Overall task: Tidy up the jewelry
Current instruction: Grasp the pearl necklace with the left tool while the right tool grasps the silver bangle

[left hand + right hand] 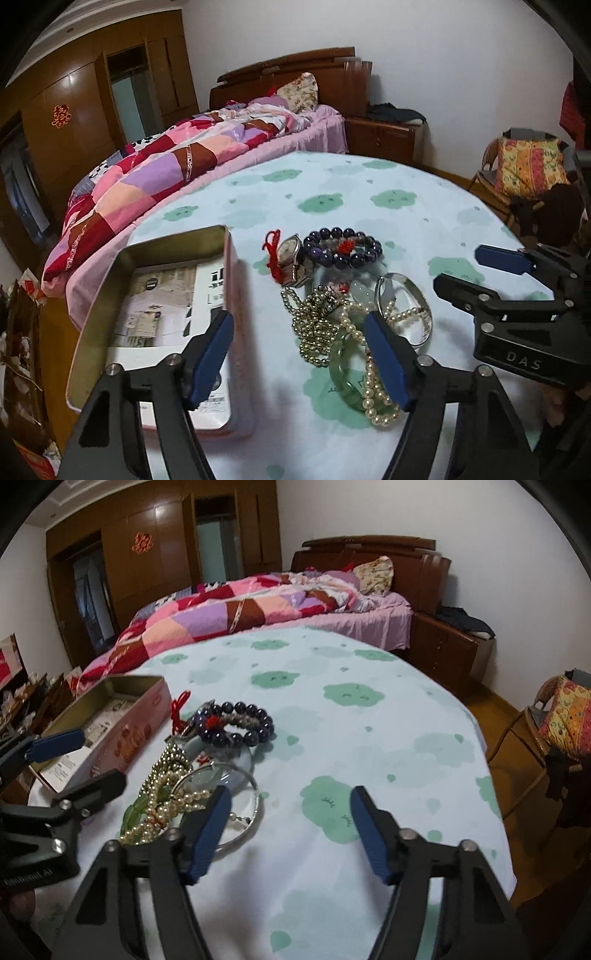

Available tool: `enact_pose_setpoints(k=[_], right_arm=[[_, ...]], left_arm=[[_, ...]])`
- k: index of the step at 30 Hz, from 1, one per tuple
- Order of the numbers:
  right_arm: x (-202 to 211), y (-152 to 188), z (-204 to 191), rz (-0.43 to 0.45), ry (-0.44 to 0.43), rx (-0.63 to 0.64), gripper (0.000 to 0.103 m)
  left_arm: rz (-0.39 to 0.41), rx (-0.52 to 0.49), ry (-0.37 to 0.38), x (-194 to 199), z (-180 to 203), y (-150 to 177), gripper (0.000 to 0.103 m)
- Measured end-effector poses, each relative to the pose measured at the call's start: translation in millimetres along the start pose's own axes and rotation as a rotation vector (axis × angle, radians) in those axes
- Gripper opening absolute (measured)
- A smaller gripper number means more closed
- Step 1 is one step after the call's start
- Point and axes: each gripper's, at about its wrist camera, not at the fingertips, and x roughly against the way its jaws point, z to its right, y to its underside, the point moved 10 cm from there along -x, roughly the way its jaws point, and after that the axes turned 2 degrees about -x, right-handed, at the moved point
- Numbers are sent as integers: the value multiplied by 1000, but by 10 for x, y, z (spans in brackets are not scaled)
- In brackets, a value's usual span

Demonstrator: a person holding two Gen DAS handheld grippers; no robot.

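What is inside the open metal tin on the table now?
Inside the tin, only a printed paper sheet lying flat on the bottom shows; no jewelry is visible in it. The left gripper's finger covers part of the near end, and anything under the sheet stays hidden.

Your worktop cloth [369, 192] is pale blue with green cloud shapes. At ten o'clock from the jewelry sits a tin [236, 295] with pink printed sides and a dull gold inside. The bead bracelet [343, 247] is dark purple with a red knot; a red cord [272, 254] lies beside it. Pearls [373, 384] are cream, the bangle [343, 373] translucent green. Both hand-held grippers, left [299, 354] and right [291, 834], are black with blue pads. The quilt [155, 173] is pink, red and lilac patchwork.
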Motion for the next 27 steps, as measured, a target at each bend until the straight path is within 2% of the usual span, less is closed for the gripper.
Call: enact_pose_setpoints(k=[4,10,12,14,17,20,27], right_arm=[[-133,16,-22,-49,-6,6,48],[-254,91,-118,-111,-31,45,45],[-296,129,-148,-141,-35,65,37],[-307,142,-161,-149,-36,77,20],[-305,149,-198,-145,-63,87,8],[-267,132,-209,-123,-61,92,7],[-166,21,-182,-68,-63,67,5]], left_arm=[[-22,-6,14,-119,43,6,64],[-63,2,62,-254,110,64,57],[-72,4,74,-279,128,80,53],[-82,10,98,-300,149,97,34],[-77,14,149,-273,205,103,11],[-55,8,161,-221,231,78,6],[18,8,202,10,263,-48,6]])
